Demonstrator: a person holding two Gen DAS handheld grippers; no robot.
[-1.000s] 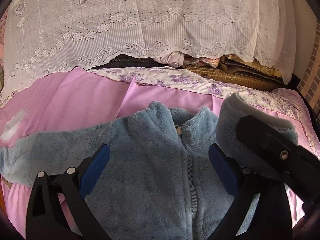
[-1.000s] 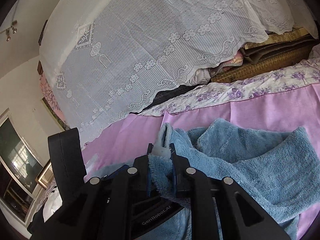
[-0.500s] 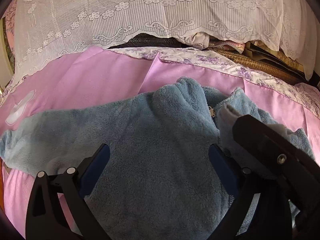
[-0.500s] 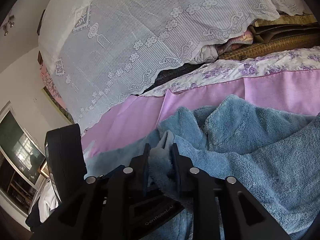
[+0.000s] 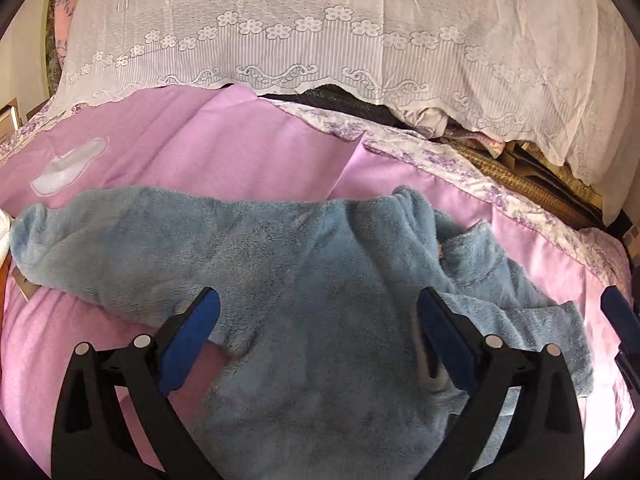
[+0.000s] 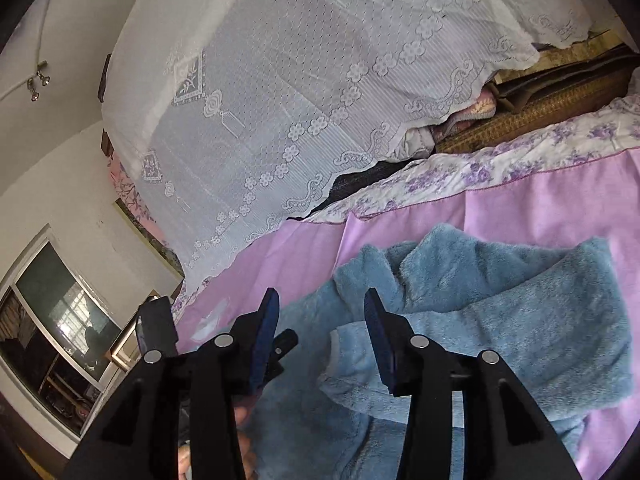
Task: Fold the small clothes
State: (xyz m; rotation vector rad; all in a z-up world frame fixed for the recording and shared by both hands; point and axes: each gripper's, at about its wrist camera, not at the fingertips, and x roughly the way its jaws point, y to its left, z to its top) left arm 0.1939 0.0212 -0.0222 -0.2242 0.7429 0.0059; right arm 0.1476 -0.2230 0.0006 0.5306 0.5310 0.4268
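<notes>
Right hand-held gripper (image 6: 320, 340) half open, left hand-held gripper (image 5: 316, 328) wide, both empty; we've got the blue fleece jacket (image 5: 320, 280) on the pink bed (image 5: 240, 152), right sleeve folded in, left sleeve and body left

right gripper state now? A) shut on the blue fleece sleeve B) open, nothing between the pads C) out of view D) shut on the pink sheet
B: the right gripper has its blue pads apart, and the fleece jacket lies loose below them.
</notes>
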